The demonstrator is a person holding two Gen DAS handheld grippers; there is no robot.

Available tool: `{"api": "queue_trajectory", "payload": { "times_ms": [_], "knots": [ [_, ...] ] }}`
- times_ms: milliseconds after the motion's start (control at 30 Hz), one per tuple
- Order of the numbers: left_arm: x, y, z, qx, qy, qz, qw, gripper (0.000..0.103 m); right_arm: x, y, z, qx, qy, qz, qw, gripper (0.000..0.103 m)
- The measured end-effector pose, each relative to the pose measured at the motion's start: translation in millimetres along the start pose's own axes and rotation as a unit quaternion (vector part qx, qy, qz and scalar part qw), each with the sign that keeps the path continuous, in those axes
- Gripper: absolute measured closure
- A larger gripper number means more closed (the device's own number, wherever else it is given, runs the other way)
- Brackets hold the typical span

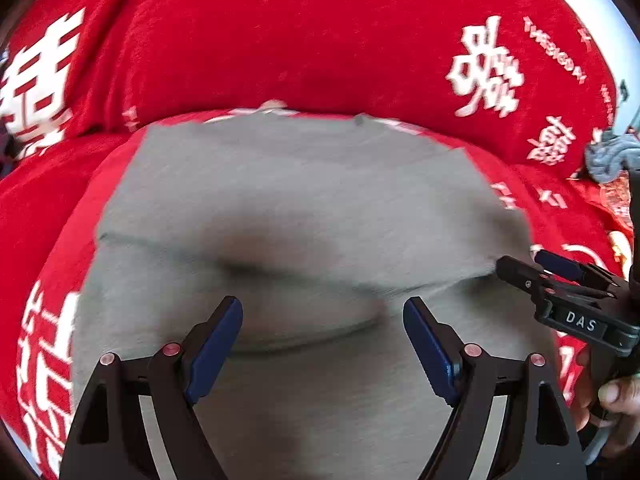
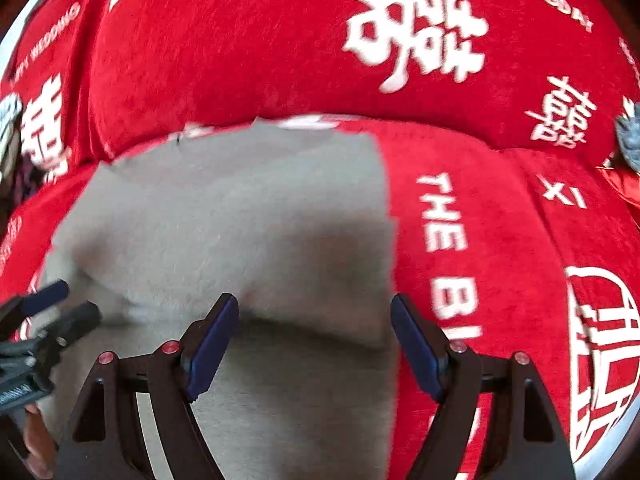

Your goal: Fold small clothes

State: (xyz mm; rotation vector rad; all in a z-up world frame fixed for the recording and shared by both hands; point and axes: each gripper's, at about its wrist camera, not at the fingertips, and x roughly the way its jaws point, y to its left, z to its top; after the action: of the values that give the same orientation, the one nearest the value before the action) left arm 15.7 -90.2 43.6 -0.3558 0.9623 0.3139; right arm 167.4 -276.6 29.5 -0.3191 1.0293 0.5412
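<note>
On the red printed cover [image 1: 280, 40] lay a grey garment [image 1: 300, 208]. Above it, the left gripper [image 1: 322, 344] and the right gripper [image 2: 314, 340] both stood apart, holding nothing.

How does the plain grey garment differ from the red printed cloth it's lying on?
The plain grey fabric garment has no print; the red plush cloth carries white characters and lettering. The garment is the smaller, lying wholly on the cloth, which spreads past it on every side. The garment shows creases near the front; the cloth humps up behind. Both are soft fabric.
</note>
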Motion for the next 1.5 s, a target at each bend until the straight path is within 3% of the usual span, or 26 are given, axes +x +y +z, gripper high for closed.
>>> {"api": "queue_trajectory", "payload": {
  "times_ms": [100, 333, 467, 633, 767, 800, 833, 900, 1033, 1100, 1167, 1267, 1400, 1467, 1500],
  "knots": [
    [17, 25, -1, -0.004, 0.012, 0.047, 0.9988, 0.020, 13, -3, -1, 0.010, -0.009, -0.002, 1.000, 0.021],
    [-8, 49, 1, -0.024, -0.007, 0.023, 0.9994, 0.020, -12, -1, -14, 0.009, -0.013, -0.001, 1.000, 0.020],
    [-24, 57, -22, -0.036, -0.013, -0.003, 0.9993, 0.020, -34, 21, -48, -0.026, -0.032, 0.031, 0.999, 0.020],
    [-18, 44, -56, 0.008, 0.006, 0.057, 0.9983, 0.020, -24, 53, -83, -0.089, -0.032, 0.025, 0.995, 0.021],
    [-36, 44, -88, 0.032, -0.010, 0.066, 0.9973, 0.018, -39, 46, -118, -0.113, -0.071, 0.027, 0.991, 0.019],
    [-40, 47, -96, 0.034, -0.010, 0.065, 0.9972, 0.014, -42, 44, -126, -0.117, -0.077, 0.029, 0.990, 0.019],
    [-42, 49, -105, 0.035, -0.008, 0.072, 0.9968, 0.005, -46, 40, -137, -0.123, -0.086, 0.027, 0.988, 0.019],
    [-47, 58, -119, 0.018, -0.003, 0.067, 0.9976, 0.001, -53, 34, -156, -0.132, -0.093, 0.024, 0.987, 0.019],
    [-55, 59, -137, 0.021, -0.003, 0.074, 0.9971, 0.001, -65, 26, -185, -0.135, -0.089, 0.018, 0.987, 0.019],
    [-59, 59, -142, 0.020, 0.002, 0.075, 0.9970, 0.001, -68, 24, -191, -0.139, -0.067, 0.012, 0.988, 0.019],
    [-72, 67, -148, 0.008, -0.008, 0.078, 0.9969, 0.001, -78, 17, -197, -0.132, -0.058, 0.000, 0.990, 0.019],
    [-89, 97, -156, -0.051, -0.024, 0.093, 0.9941, 0.001, -89, -9, -205, -0.079, -0.057, -0.005, 0.995, 0.019],
    [-78, 133, -167, -0.124, 0.020, 0.045, 0.9910, 0.001, -76, -36, -209, -0.012, -0.018, 0.033, 0.999, 0.019],
    [-68, 133, -173, -0.130, 0.046, 0.023, 0.9902, 0.001, -76, -29, -212, -0.022, -0.026, 0.026, 0.999, 0.019],
    [-67, 129, -175, -0.125, 0.041, 0.030, 0.9909, 0.001, -77, -21, -213, -0.033, -0.028, 0.039, 0.998, 0.022]
  ]
}}
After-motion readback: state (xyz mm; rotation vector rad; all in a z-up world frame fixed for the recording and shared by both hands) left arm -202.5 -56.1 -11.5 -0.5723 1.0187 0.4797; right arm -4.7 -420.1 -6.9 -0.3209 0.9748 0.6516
